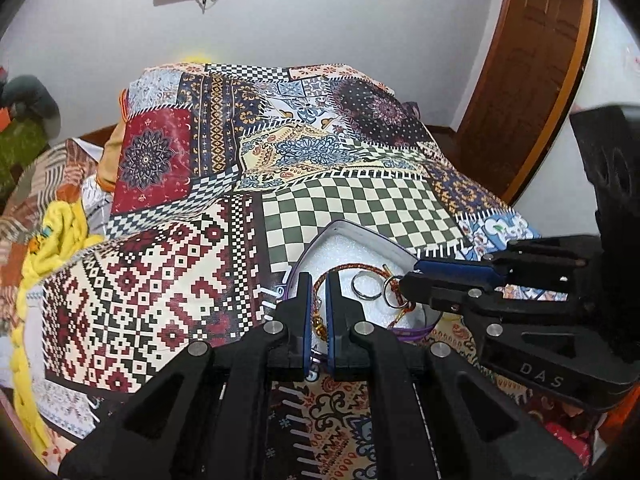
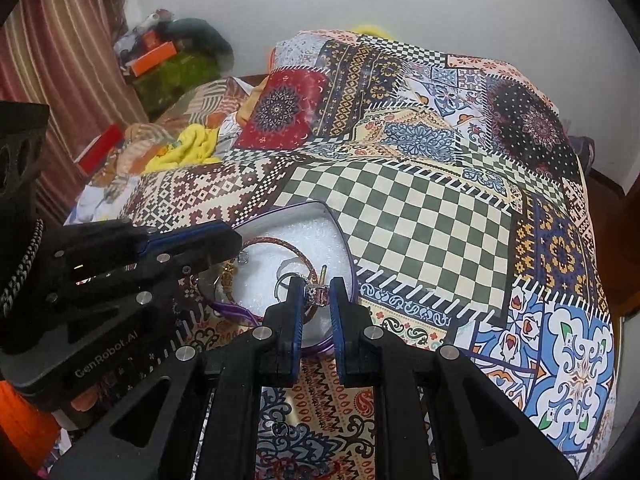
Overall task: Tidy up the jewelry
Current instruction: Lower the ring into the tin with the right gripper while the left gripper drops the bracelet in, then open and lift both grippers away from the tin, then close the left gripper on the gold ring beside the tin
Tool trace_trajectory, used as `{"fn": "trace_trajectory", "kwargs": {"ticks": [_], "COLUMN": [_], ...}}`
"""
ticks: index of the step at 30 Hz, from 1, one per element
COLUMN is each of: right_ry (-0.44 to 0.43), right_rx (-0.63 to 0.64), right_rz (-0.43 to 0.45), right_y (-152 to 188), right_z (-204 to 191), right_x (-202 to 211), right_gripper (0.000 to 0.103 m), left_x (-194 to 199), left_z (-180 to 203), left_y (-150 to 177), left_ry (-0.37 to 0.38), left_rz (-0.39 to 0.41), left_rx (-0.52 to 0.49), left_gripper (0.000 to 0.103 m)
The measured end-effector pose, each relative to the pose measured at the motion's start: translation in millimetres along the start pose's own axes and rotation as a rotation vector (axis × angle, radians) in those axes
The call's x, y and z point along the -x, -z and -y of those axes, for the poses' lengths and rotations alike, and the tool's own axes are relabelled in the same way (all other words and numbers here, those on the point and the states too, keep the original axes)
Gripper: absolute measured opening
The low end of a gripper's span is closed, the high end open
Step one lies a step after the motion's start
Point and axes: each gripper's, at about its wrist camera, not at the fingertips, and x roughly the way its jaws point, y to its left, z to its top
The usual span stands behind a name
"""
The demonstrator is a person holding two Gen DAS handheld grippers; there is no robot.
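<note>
A purple-rimmed box (image 1: 362, 229) lined with white foam lies on the patterned bedspread; it also shows in the right wrist view (image 2: 340, 220). Inside it lie a red braided bracelet (image 1: 344, 269) and a silver ring (image 1: 362, 286). My left gripper (image 1: 319, 280) stands over the box's near side, its jaws narrowly apart around the bracelet's cord. My right gripper (image 2: 316, 286) is closed on a small jewelled ring (image 2: 317, 293) over the box; it also shows in the left wrist view (image 1: 404, 282), next to a second ring (image 1: 390, 289).
The patchwork bedspread (image 1: 360, 196) covers the bed. Yellow cloth (image 1: 48, 248) and other clothes lie at the left. A wooden door (image 1: 532, 60) stands at the right, boxes and a curtain (image 2: 80, 40) at the far left.
</note>
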Motion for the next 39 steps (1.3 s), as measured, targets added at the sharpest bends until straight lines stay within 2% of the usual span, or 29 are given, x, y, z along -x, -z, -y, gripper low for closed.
{"fn": "trace_trajectory", "kwargs": {"ticks": [5, 7, 10, 13, 16, 18, 21, 27, 30, 31, 39], "right_ry": [-0.022, -0.008, 0.009, 0.013, 0.05, 0.071, 0.098, 0.157, 0.17, 0.167, 0.106], "right_rx": [0.012, 0.02, 0.014, 0.002, -0.005, -0.016, -0.032, -0.03, -0.028, -0.034, -0.068], "right_rz": [-0.01, -0.001, 0.027, 0.055, 0.089, 0.106, 0.119, 0.089, 0.054, 0.043, -0.031], "right_y": [-1.1, -1.9, -2.5, -3.1, -2.0, -0.4, 5.0, 21.7, 31.6, 35.5, 56.0], "right_z": [-3.1, -4.6, -3.7, 0.9, 7.1, 13.1, 22.3, 36.8, 41.8, 43.5, 46.8], "right_x": [2.4, 5.3, 14.9, 27.5, 40.4, 47.9, 57.0, 62.3, 57.1, 54.6, 34.7], "right_gripper": [0.012, 0.012, 0.012, 0.013, 0.021, 0.034, 0.037, 0.037, 0.037, 0.037, 0.037], "left_x": [11.3, 18.4, 28.8, 39.3, 44.4, 43.1, 37.9, 23.8, 21.2, 20.6, 1.8], "left_z": [-1.0, -7.1, -18.4, -29.8, -37.8, -38.5, -34.7, -24.2, -21.5, -20.2, -26.8], "left_y": [-2.4, -5.2, -10.1, -11.6, -7.5, -1.2, 11.2, 36.5, 42.5, 43.6, 47.0], "left_ry": [0.002, 0.007, -0.027, -0.057, -0.054, -0.056, -0.062, -0.038, -0.03, -0.031, -0.029], "left_rz": [0.012, 0.026, 0.045, 0.058, 0.045, 0.022, -0.021, -0.111, -0.119, -0.118, -0.161], "left_rx": [-0.006, 0.011, 0.032, 0.045, 0.053, 0.043, 0.015, -0.033, -0.036, -0.037, -0.001], "left_gripper": [0.005, 0.011, 0.017, 0.018, 0.023, 0.027, 0.027, 0.028, 0.045, 0.046, 0.046]}}
